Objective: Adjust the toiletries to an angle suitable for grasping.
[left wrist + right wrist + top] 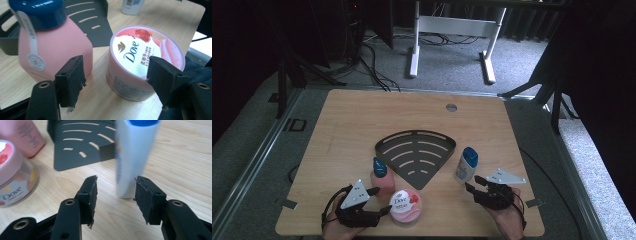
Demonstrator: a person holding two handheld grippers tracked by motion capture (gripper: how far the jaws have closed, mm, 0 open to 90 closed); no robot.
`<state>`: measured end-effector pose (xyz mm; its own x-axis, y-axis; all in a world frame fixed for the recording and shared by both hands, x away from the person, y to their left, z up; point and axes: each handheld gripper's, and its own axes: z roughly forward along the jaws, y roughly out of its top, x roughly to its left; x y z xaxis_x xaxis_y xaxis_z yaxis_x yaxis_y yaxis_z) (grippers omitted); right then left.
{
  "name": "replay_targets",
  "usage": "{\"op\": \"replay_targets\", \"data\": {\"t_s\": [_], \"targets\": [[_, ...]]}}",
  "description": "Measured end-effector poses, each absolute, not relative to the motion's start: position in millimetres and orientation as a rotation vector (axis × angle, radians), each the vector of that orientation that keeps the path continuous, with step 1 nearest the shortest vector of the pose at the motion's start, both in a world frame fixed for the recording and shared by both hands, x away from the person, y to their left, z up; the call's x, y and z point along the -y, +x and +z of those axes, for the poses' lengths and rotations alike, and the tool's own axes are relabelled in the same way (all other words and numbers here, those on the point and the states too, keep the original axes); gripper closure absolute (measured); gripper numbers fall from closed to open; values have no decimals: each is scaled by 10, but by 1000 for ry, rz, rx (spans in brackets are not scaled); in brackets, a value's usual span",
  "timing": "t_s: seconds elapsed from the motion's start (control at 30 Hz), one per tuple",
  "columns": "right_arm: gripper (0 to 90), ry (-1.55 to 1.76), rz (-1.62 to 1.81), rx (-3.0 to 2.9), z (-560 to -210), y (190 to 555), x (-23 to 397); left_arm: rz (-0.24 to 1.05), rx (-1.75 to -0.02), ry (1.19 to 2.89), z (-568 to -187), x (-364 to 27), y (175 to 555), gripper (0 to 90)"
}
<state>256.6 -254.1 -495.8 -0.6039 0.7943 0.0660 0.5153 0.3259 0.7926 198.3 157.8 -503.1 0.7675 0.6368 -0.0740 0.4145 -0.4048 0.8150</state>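
Left gripper (380,200), jaws parted, at the Dove jar (140,58), unclamped, right gripper (474,183), jaws apart, before the white bottle (132,155), black rack (416,152) between.

Overhead plus two close tool-mounted views

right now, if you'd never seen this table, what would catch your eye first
The dark fan-shaped rack in the middle of the wooden table stands out first. At its near left sit a pink bottle and a round Dove tub, with the left tool open at them. At the rack's right stands a white bottle with a blue cap, and the right tool is open just short of it.
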Motion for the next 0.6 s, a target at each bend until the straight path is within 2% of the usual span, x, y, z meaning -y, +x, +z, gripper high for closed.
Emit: {"op": "replay_targets", "data": {"t_s": [0.17,0.6], "targets": [[441,1193,1146,-2250,-4968,2699,2574,272,-742,2074,-5062,-1506,1958,289],[430,1129,1163,-2287,-4991,2975,2405,184,-692,2098,-5137,-1383,1921,221]]}}
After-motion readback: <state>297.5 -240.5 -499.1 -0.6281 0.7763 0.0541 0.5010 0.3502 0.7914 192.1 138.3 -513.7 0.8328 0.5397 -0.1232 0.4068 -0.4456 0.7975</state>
